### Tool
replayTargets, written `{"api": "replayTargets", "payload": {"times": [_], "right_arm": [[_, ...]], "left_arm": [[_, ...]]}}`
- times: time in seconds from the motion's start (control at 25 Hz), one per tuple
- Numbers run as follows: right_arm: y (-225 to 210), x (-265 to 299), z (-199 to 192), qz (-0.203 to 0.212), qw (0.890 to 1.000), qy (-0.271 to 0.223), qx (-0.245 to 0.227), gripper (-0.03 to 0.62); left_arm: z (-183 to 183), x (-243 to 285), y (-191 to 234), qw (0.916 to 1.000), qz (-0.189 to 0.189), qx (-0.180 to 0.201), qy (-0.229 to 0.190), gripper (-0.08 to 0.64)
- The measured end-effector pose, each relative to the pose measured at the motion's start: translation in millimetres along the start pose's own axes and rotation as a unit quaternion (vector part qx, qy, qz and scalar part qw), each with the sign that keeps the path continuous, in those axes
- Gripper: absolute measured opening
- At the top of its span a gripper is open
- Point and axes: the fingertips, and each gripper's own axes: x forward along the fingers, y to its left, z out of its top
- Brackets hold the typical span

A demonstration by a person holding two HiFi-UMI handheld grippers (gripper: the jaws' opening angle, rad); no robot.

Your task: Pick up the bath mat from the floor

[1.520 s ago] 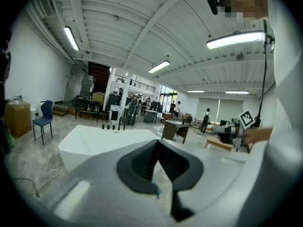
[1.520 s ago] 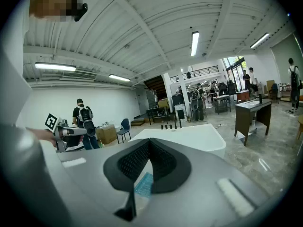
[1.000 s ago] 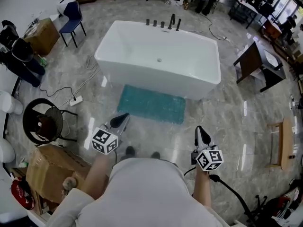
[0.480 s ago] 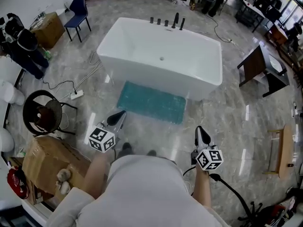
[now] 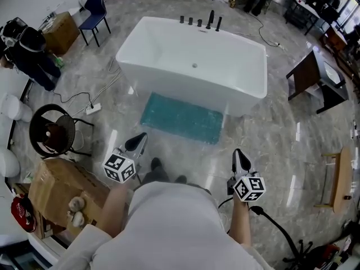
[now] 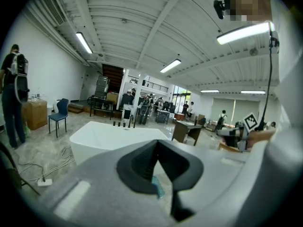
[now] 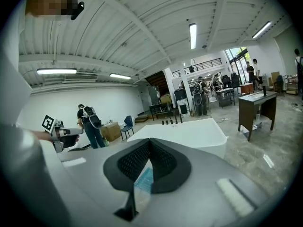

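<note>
While I have been closing in on it, the teal rectangular textured bath mat (image 5: 181, 117) has not been touched. It lies flat on the grey marbled floor (image 5: 270, 134) at the centre of the head view, its far edge just beside the near wall of the white freestanding bathtub (image 5: 191, 61). Over the last second the picture has changed only a little: one dark shoe (image 5: 156, 165) has stepped forward below the mat, and the tub and mat have slid slightly up the frame.

The left gripper (image 5: 138, 142) and the right gripper (image 5: 241, 161) sit in the lower part of the head view. They are well apart from each other, and both are short of the mat's near edge. In each gripper view the jaws are clenched tip to tip on nothing, as they were a second ago. Only a sliver of teal mat shows below the tips, in the left gripper view (image 6: 157, 187) and the right one (image 7: 143, 179).

I judge this to be the approach stage, with no pick-up begun. Both grippers need to come down and forward, and the jaws must spread before they can pinch the mat's edge. The flat, limp mat may be awkward to lift off the slick floor.

Out at the lower left stands a brown cardboard box (image 5: 59, 187).
</note>
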Motion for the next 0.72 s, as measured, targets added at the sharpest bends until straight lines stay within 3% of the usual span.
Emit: {"api": "replayTargets", "payload": {"times": [0.2, 0.4, 0.72], "right_arm": [[-2, 17, -6, -0.006, 1.000, 0.010, 0.005, 0.005], [7, 49, 5, -0.002, 1.000, -0.004, 0.000, 0.003], [22, 122, 28, -0.017, 1.000, -0.003, 0.000, 0.003]], "left_arm": [[6, 13, 16, 1.0000, -0.007, 0.002, -0.003, 0.001], [24, 29, 50, 0.9990, -0.021, -0.007, -0.038, 0.000], [46, 78, 115, 0.9983, -0.054, 0.010, -0.019, 0.000]]}}
